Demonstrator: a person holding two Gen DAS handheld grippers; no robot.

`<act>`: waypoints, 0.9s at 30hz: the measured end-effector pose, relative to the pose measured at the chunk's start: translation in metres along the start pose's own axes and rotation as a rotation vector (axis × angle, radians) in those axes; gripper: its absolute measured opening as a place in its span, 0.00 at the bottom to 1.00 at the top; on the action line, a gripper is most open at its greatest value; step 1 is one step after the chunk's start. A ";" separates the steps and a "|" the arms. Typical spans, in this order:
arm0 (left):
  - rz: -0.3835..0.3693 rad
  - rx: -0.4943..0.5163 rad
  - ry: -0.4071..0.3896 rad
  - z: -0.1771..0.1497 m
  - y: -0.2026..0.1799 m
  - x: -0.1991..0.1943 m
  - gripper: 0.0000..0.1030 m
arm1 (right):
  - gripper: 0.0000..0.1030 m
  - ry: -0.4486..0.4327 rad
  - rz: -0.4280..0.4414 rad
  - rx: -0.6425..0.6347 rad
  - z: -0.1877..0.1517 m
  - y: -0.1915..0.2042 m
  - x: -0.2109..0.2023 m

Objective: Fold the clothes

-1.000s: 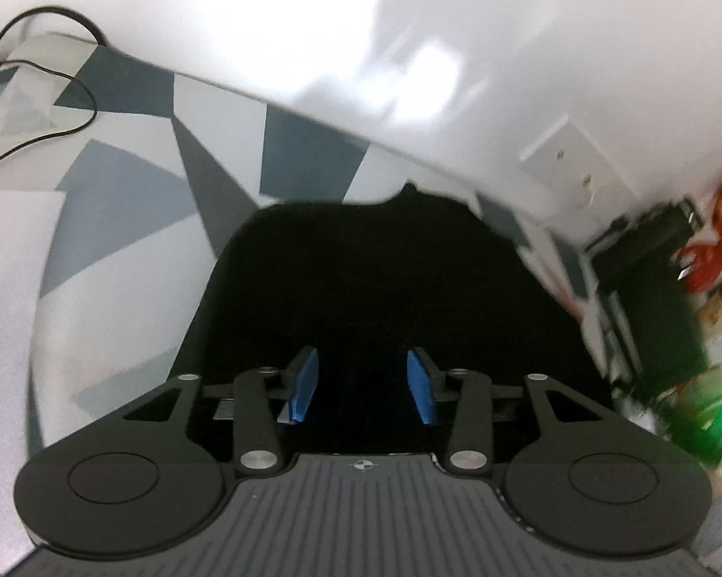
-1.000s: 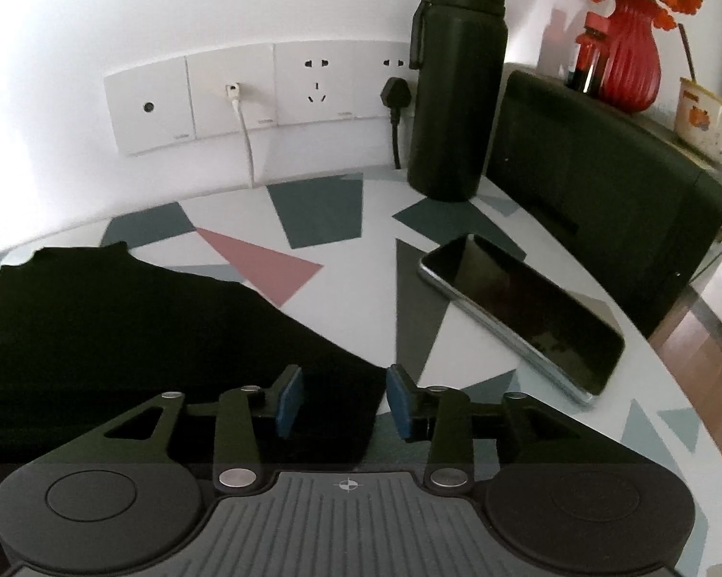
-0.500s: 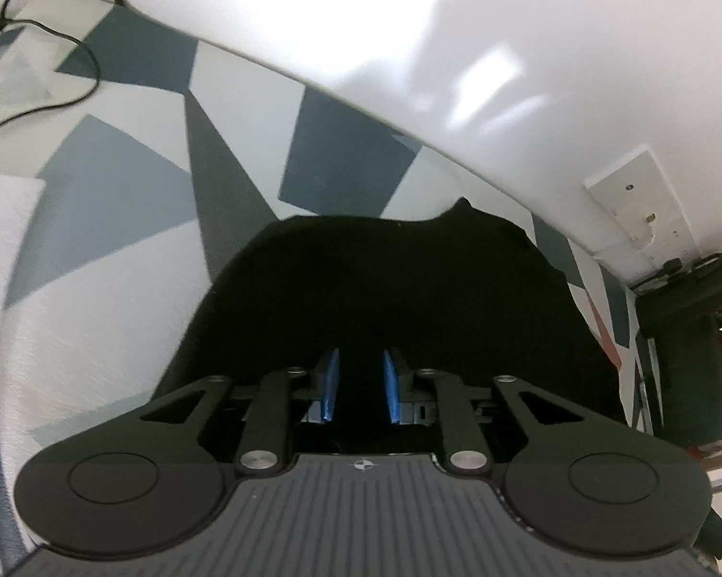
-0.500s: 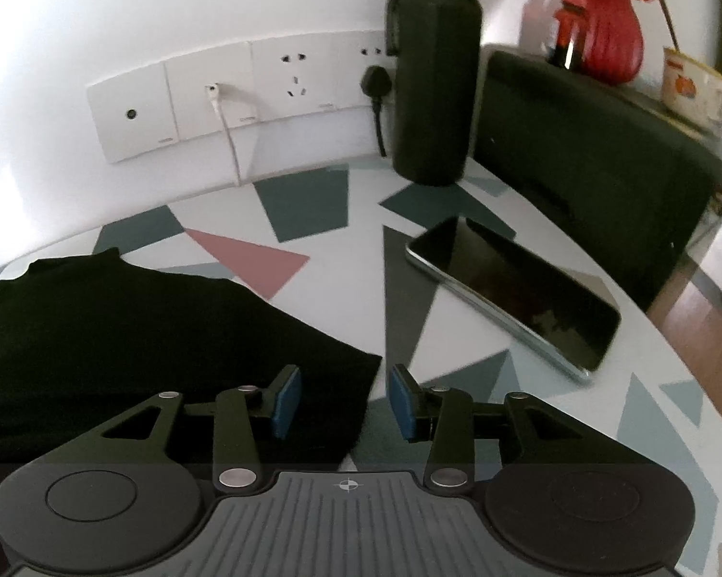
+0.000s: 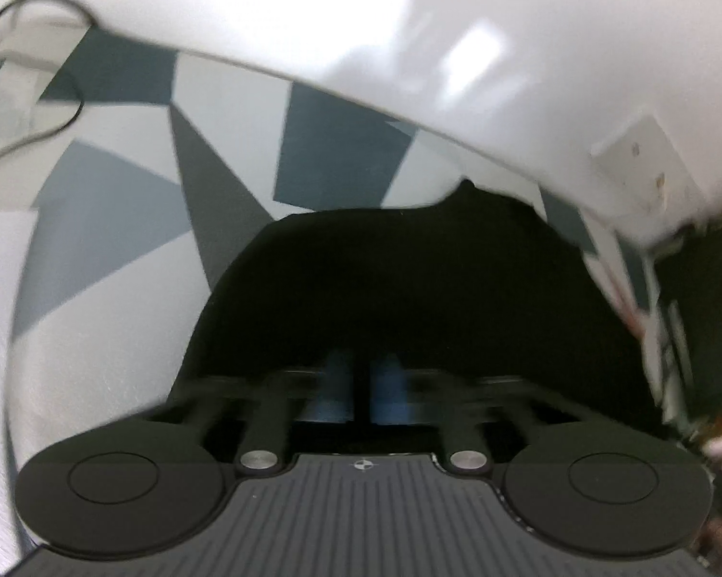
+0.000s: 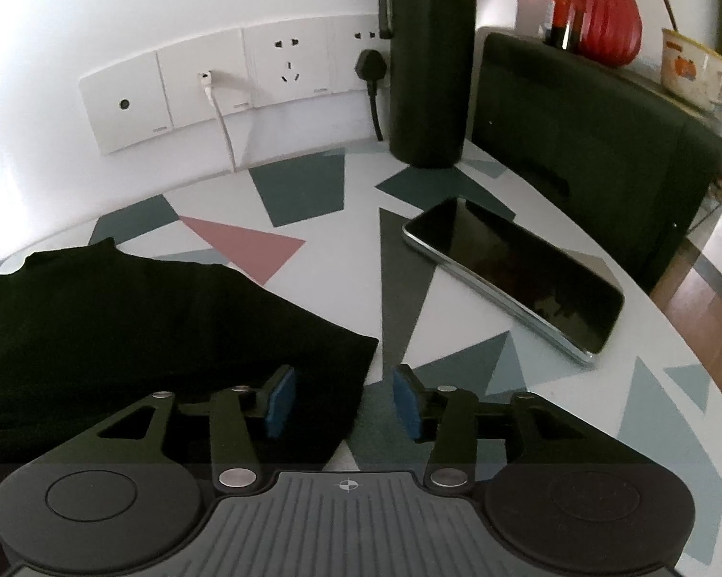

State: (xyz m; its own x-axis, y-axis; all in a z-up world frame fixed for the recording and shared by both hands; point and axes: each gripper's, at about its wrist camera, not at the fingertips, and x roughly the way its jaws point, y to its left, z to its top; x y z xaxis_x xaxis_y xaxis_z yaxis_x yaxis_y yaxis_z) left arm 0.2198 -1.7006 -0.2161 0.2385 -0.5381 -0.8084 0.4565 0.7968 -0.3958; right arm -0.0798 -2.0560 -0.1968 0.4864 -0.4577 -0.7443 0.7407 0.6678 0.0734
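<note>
While the left-wrist view is smeared by motion blur, the right-wrist view is sharp, and the lines below follow from both.

Left gripper [image 5: 360,392]: its blue pads [image 5: 334,392] stand almost together, only a thin dark slit between them, pressed into the near edge of the black garment [image 5: 409,288]; blur hides whether fabric is actually pinched in that slit.

Right gripper [image 6: 344,404]: jaws wide apart, holding nothing; the left pad [image 6: 279,401] sits over the cloth's near right corner, the right pad over bare tabletop.

Black garment [image 6: 144,327]: spread flat on the table [image 6: 313,192], covering its near left part in the right-wrist view; its right edge runs diagonally to a corner that ends between the open fingers; a small peak stands up on its far edge.

Table: white top printed with grey, teal and pink triangles, its far edge against a white wall.

Phone [image 6: 515,274]: dark screen up, lying flat near the right edge of the table, well apart from the cloth.

Black bottle [image 6: 428,57]: upright at the far edge, just in front of the wall sockets [image 6: 245,81].

Sockets: a white cable and a black plug [image 6: 371,67] are plugged in.

Red vase [image 6: 606,14]: on a dark cabinet beyond the right edge, beside a patterned bowl [image 6: 688,67].

Black cable [image 5: 39,77]: looped at the far left corner in the left-wrist view.
</note>
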 end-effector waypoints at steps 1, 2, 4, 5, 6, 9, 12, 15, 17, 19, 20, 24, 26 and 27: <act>-0.003 0.014 -0.022 -0.002 -0.003 -0.005 0.03 | 0.41 0.004 0.007 0.010 0.001 -0.002 0.001; -0.007 0.028 -0.044 -0.005 -0.006 -0.010 0.03 | 0.41 0.009 0.017 0.030 0.002 -0.004 0.003; -0.011 0.047 -0.089 -0.006 -0.011 -0.021 0.02 | 0.42 0.017 0.033 0.071 0.004 -0.010 0.006; -0.010 0.053 -0.116 -0.004 -0.013 -0.027 0.02 | 0.42 0.021 0.039 0.091 0.006 -0.012 0.008; -0.009 0.051 -0.144 -0.001 -0.014 -0.032 0.02 | 0.43 0.023 0.035 0.104 0.007 -0.014 0.011; -0.006 0.036 -0.218 0.008 -0.013 -0.045 0.02 | 0.44 0.039 0.035 0.117 0.010 -0.017 0.020; 0.000 0.009 -0.243 0.015 -0.009 -0.047 0.02 | 0.46 0.056 0.058 0.110 0.012 -0.014 0.028; 0.009 -0.014 -0.245 0.018 -0.007 -0.044 0.02 | 0.31 0.048 0.069 0.065 0.014 -0.006 0.032; 0.010 -0.031 -0.254 0.018 -0.006 -0.044 0.02 | 0.03 0.034 0.080 0.027 0.016 0.000 0.031; 0.012 -0.039 -0.262 0.018 -0.005 -0.045 0.02 | 0.03 -0.018 0.070 -0.025 0.021 0.008 0.025; 0.010 -0.039 -0.267 0.018 -0.004 -0.046 0.02 | 0.03 -0.052 0.067 -0.041 0.024 0.011 0.020; 0.028 -0.051 -0.279 0.027 0.005 -0.050 0.02 | 0.03 -0.118 0.083 -0.053 0.043 0.025 0.014; 0.055 -0.066 -0.284 0.033 0.012 -0.046 0.02 | 0.03 -0.105 0.089 -0.090 0.050 0.038 0.024; 0.076 -0.060 -0.279 0.035 0.013 -0.041 0.02 | 0.03 -0.094 0.084 -0.117 0.052 0.047 0.032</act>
State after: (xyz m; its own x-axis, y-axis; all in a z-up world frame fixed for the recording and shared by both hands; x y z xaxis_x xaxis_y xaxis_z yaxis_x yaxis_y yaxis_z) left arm 0.2462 -1.6781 -0.1730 0.5002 -0.5242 -0.6892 0.3787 0.8482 -0.3703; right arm -0.0058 -2.0693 -0.1826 0.5893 -0.4470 -0.6730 0.6395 0.7672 0.0504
